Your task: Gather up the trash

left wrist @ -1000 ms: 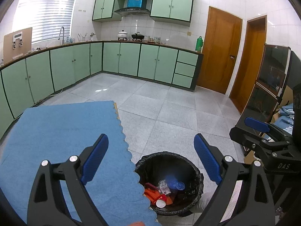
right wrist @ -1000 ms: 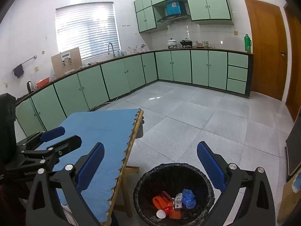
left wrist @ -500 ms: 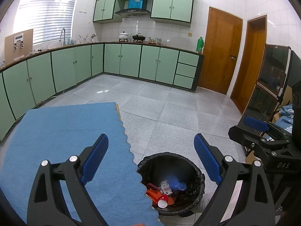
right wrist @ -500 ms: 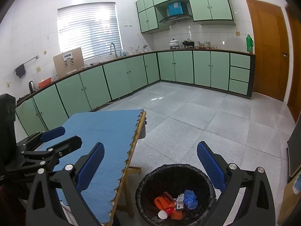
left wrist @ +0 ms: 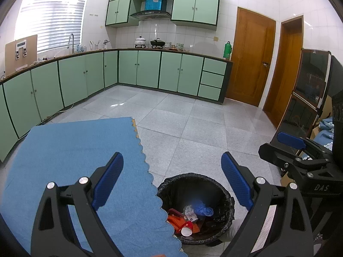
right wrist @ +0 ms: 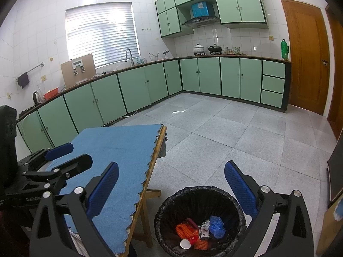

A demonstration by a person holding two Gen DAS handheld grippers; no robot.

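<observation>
Trash sits collected in a black-lined bin (right wrist: 199,218) at the lower centre of both wrist views, standing on the grey tiled floor (right wrist: 225,132) just beside a blue-clothed folding table (right wrist: 120,150) at lower left. Mint-green cabinets (left wrist: 137,68) run along the far walls in the upper half of the frame, with two wooden doors at right. The left gripper (left wrist: 171,182) hangs above the table's scalloped edge and the bin, jaws spread wide and holding nothing. The right gripper (right wrist: 171,190) is likewise released and empty, its blue pads framing the bin from above; each tool shows at the other camera's edge. Inside the bin lie an orange mesh bag (right wrist: 188,232), a crumpled blue wrapper (right wrist: 216,227), a printed packet (right wrist: 204,229) and a small white cup (right wrist: 185,244), all touching at the bottom.
</observation>
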